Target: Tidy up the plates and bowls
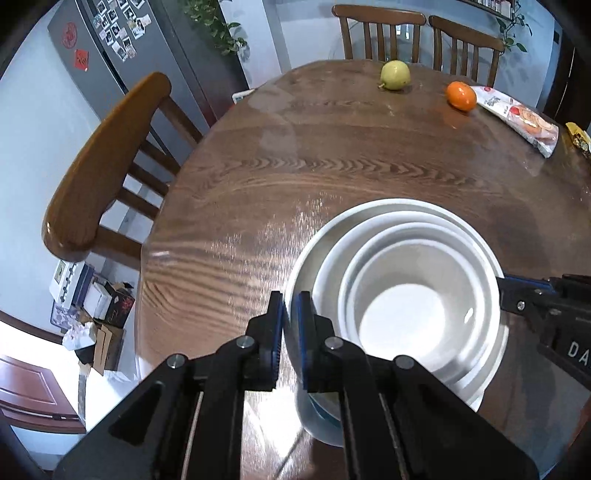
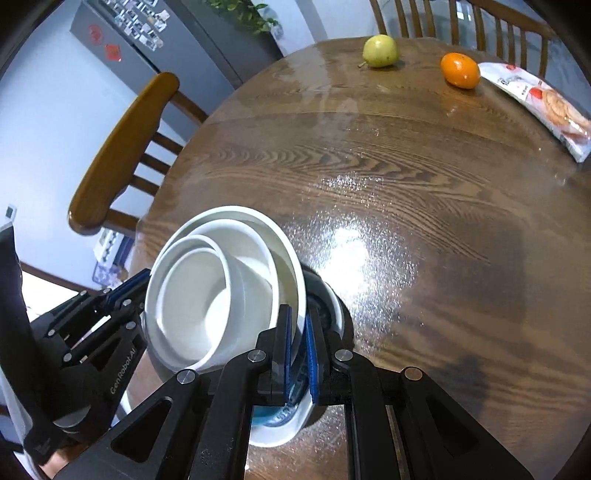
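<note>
Item: my left tool [image 1: 291,306], pitched steeply downward, its two blue pads pressed together on the left rim of the stack of white bowls [image 1: 406,295]. One pad sits outside the wall, the other inside.

Item: my right tool [image 2: 299,325], pitched down at a like angle, pinching the right rim of the same stack [image 2: 221,295] in the same way. In the left wrist view its blue-padded tip enters from the right edge and meets the rim there.

Item: the stack. Three white bowls nested, largest outermost, resting in a wider white dish with a blue inside [image 2: 280,417]. It is carried between my two tools at the near left part of the counter [image 2: 406,184]. I cannot tell whether the dish touches the wood or hangs just above it.

Item: edges. The counter's curved left edge runs close beside the stack; a wooden chair [image 1: 103,166] stands just beyond that edge.

Item: open room. A broad bare stretch of glossy wood lies ahead and to the right of the stack.

Item: far side. A green pear [image 2: 380,51], an orange [image 2: 460,70] to its right, and a white snack packet [image 2: 535,107] at the far right, all well apart from the stack. Two more chairs [image 1: 417,33] stand behind the far edge.
</note>
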Available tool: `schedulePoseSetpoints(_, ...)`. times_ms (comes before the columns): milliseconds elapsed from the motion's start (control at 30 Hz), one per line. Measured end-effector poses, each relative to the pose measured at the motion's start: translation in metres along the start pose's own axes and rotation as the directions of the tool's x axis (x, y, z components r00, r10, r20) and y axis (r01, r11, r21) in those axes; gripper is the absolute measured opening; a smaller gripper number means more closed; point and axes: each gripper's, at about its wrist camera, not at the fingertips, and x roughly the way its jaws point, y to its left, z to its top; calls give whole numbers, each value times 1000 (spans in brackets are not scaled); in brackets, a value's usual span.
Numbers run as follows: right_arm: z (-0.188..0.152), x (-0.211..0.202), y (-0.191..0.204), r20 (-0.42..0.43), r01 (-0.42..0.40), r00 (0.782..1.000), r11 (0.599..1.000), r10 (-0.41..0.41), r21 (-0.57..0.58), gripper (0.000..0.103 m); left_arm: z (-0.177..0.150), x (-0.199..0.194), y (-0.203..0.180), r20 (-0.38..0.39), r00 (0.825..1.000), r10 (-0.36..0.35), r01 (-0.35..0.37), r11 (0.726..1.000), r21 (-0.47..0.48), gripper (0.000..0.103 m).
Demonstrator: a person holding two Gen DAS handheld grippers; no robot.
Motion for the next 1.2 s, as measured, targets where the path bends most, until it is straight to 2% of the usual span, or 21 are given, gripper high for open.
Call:
schedulePoseSetpoints(167,14,2,-1,41,40,998,999,-40,1,12,14,8,-2,15,1000,0,0,1000,-11,3)
schedulePoseSetpoints(333,32,5,-11,59,44,997,998,-47,48,12,31,16,-5,28,1000,4,-4,1000,-13,4)
schedulePoseSetpoints(400,35,4,-12,65,46,997,997,-50,59,12,33,16,-5,29,1000,11,-10,1000,-19,9)
schedulePoseSetpoints(433,34,4,-13,62,43,997,997,-47,64,12,33,15,-3,32,999,4,-4,1000,-27,15)
schedulePoseSetpoints(467,33,3,-14,60,42,997,997,-46,69,12,32,14,0,34,999,8,-6,999,-44,28)
schedulePoseSetpoints(500,32,1,-14,64,48,997,996,-53,70,12,32,14,4,37,999,18,-16,998,-61,37)
schedulePoseSetpoints(533,30,-3,-14,74,60,995,996,-65,70,12,31,13,9,41,999,30,-27,996,-80,56)
schedulePoseSetpoints(567,28,-6,-15,84,70,994,995,-76,72,12,30,12,14,44,999,32,-28,995,-100,69)
schedulePoseSetpoints(667,24,-18,-18,118,63,990,995,-72,78,13,25,13,23,34,999,-26,30,989,-144,71)
schedulePoseSetpoints(800,17,-37,-16,172,67,982,996,-78,67,26,16,9,26,37,998,-56,62,983,-172,75)
schedulePoseSetpoints(933,6,-53,-8,199,46,979,998,-54,44,34,9,-4,27,63,995,-82,92,979,-182,84)
schedulePoseSetpoints(1000,-3,-59,-1,209,60,976,998,-63,20,49,4,-15,27,88,991,-97,112,978,-175,84)
schedulePoseSetpoints(1033,-7,-61,2,215,62,975,998,-63,9,53,3,-18,27,96,990,-103,118,978,-169,84)
schedulePoseSetpoints(1100,-18,-66,8,225,65,972,998,-61,-13,71,-2,-29,27,116,987,-115,132,979,-157,90)
schedulePoseSetpoints(1167,-28,-71,13,233,70,971,997,-60,-38,75,-9,-41,25,137,983,-123,143,979,-143,103)
schedulePoseSetpoints(1200,-34,-73,17,238,77,969,995,-61,-58,75,-12,-44,26,144,982,-122,142,980,-137,102)
